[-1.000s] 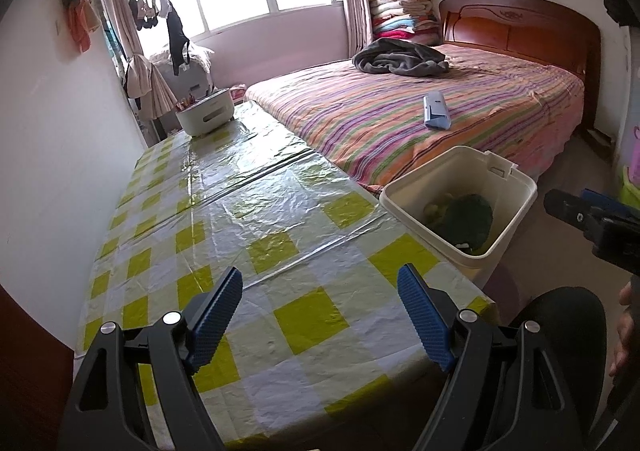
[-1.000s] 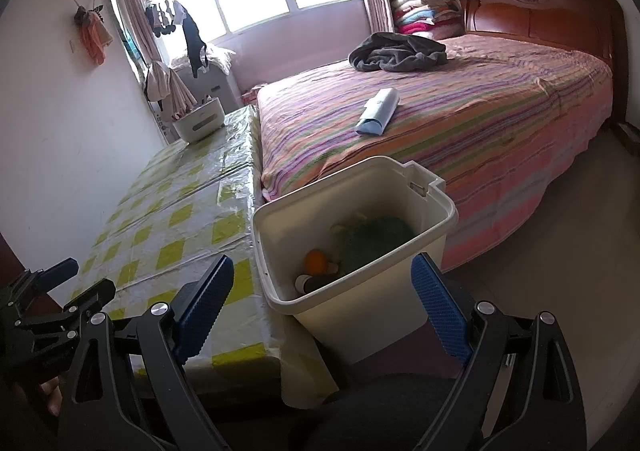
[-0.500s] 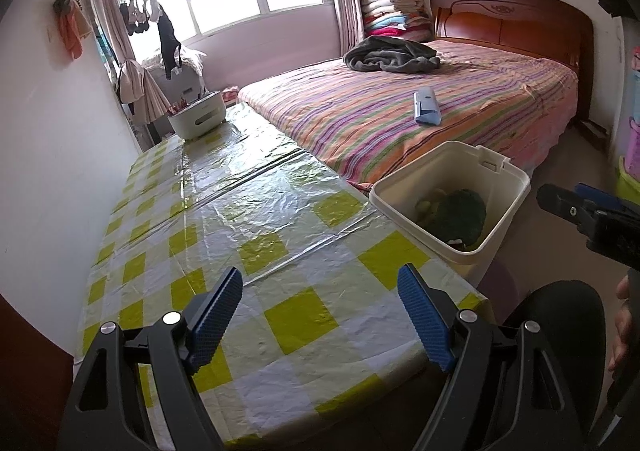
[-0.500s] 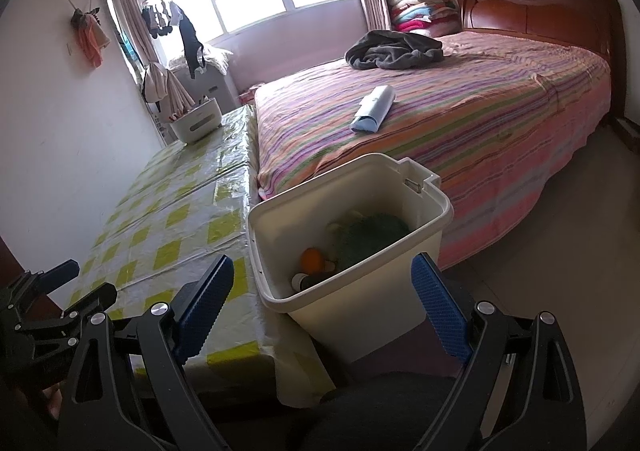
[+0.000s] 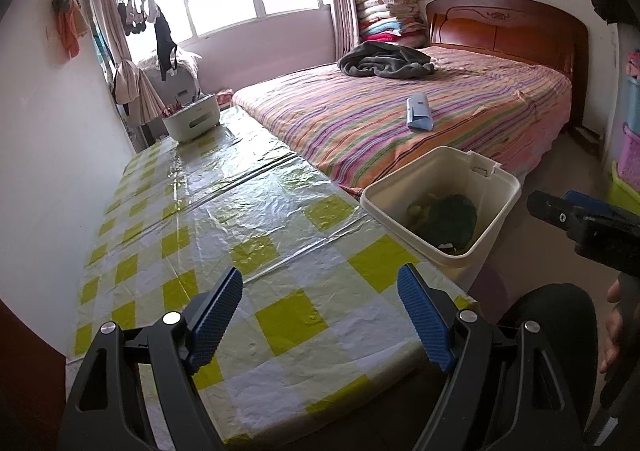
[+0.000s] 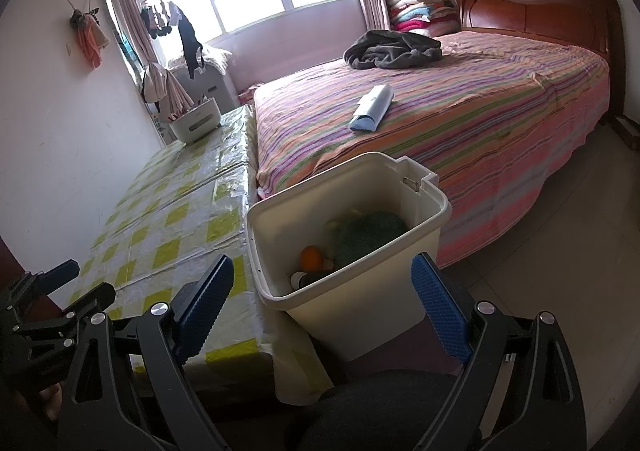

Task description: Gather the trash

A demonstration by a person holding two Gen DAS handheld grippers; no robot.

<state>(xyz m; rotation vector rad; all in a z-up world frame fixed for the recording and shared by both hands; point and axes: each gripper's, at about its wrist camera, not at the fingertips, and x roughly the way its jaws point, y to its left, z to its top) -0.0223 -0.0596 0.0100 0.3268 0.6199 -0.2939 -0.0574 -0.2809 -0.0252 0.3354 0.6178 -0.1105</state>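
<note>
A cream plastic bin (image 5: 496, 211) (image 6: 360, 303) stands on the floor between the table and the bed. Inside it lie a dark green lump (image 6: 368, 235), an orange ball (image 6: 312, 257) and a dark bottle end (image 6: 300, 279). My left gripper (image 5: 320, 311) hovers open over the near end of the checked table (image 5: 224, 235), nothing between its blue pads. My right gripper (image 6: 322, 303) is open too, held above and in front of the bin, holding nothing. It shows at the right edge of the left wrist view as the right gripper (image 5: 580, 219).
A striped bed (image 5: 440, 115) fills the right half, with a grey blanket (image 5: 384, 61) and a light blue packet (image 5: 418, 113) on it. A white caddy (image 5: 192, 119) sits at the table's far end. A person's dark knee (image 6: 380, 407) is below the grippers.
The left wrist view has tilted slightly, so the table and bin sit a bit lower and leftward. Both grippers stay open and in place.
</note>
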